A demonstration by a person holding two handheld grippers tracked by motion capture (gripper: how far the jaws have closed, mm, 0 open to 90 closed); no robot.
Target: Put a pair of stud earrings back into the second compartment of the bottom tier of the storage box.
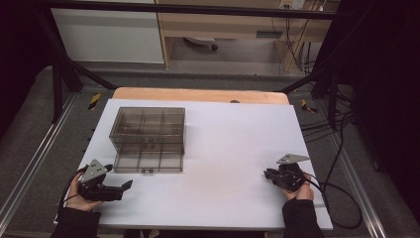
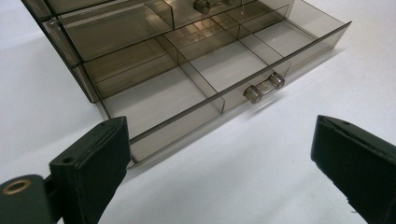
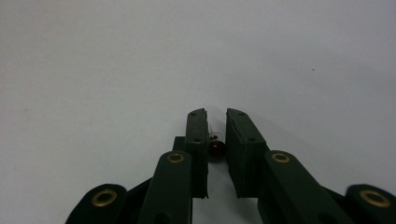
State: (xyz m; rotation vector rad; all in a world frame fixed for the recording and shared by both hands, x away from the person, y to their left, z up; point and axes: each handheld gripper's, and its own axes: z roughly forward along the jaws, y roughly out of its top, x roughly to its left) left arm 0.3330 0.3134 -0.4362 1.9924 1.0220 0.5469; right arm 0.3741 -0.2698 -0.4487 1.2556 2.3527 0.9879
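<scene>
At the near right of the table (image 1: 223, 148), the right gripper (image 3: 215, 122) was closed on a small bead (image 3: 217, 148), dark red and seemingly wired, though it was too small to be told surely. The pick-up step was judged to be in hand. At the near left, the left gripper (image 1: 126, 187) was held wide and empty, just short of the organiser (image 1: 148, 139). Its bottom drawer (image 2: 224, 70) was pulled out, the compartments bare. Next, the bead would need to be lifted, carried left and released over one compartment; a steadying hold on the drawer might be called for.
</scene>
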